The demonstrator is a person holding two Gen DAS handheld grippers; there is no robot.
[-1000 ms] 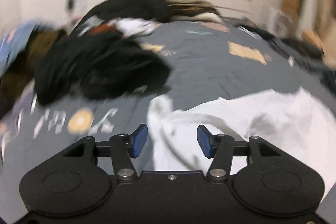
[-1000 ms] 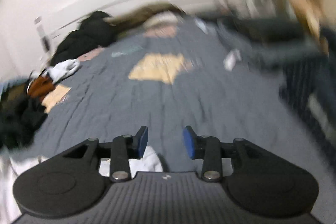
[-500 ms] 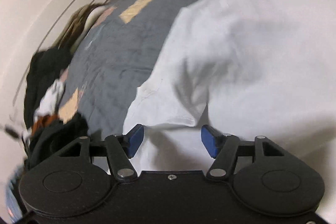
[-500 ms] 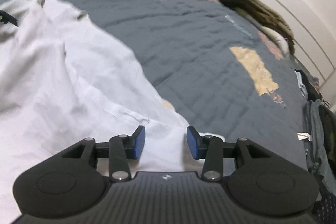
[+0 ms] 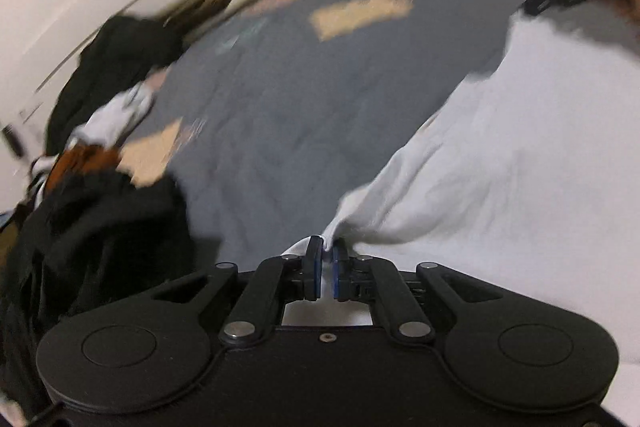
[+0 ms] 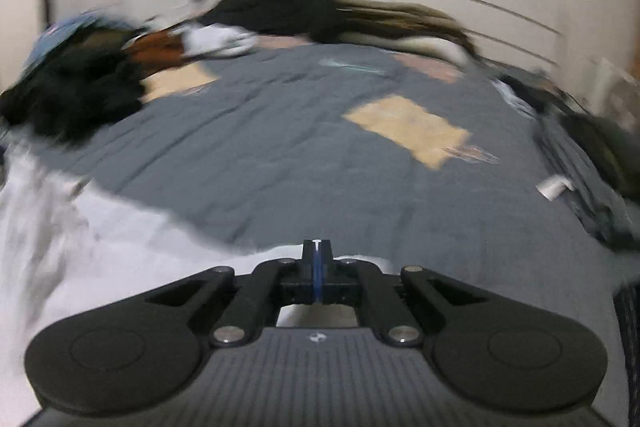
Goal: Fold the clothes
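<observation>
A white garment [image 5: 500, 167] lies spread over the near right of the grey quilted bed [image 5: 280, 99]. My left gripper [image 5: 327, 247] has its jaws closing, and its blue pads pinch a bunched corner of that white cloth. In the right wrist view the same white garment [image 6: 80, 247] covers the near left. My right gripper [image 6: 316, 243] is shut at the garment's far edge, with a sliver of white cloth showing between its pads. Both views are blurred by motion.
A heap of dark clothes [image 5: 100, 227] sits to the left, with orange and white pieces behind it. More dark clothing [image 6: 288, 3] lies along the headboard, and dark garments [image 6: 600, 155] line the bed's right side. Tan patches [image 6: 408, 131] mark the quilt.
Both grippers have gone from open to closed on the white garment's edge. Both cameras have swung, and the bed now fills each view.
</observation>
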